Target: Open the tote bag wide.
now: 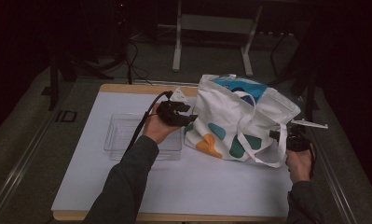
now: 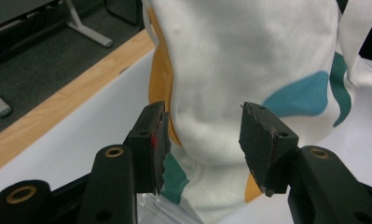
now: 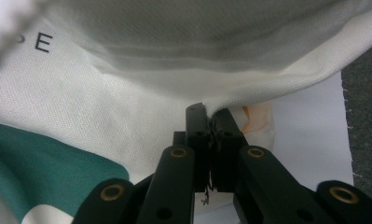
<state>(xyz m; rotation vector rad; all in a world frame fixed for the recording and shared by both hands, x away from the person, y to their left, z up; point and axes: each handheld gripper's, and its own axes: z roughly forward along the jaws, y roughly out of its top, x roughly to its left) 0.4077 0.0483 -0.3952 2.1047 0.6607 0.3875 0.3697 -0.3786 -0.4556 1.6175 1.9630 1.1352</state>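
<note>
White canvas tote bag with teal and orange blotches (image 1: 230,123): soft, limp; right gripper (image 3: 210,133) clamps its rim, left gripper (image 2: 204,140) gapes before its base corner.

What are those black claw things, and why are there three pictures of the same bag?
A person holds a pinching tool in each hand. One picture looks down from above; the other two come from small cameras riding on the tools. On the white table lies a cloth tote bag with teal and orange blobs and something blue inside, next to a clear plastic tray. The right gripper is pinched shut on the bag's edge. The left gripper is open, its jaws either side of the bag's corner, not squeezing.
</note>
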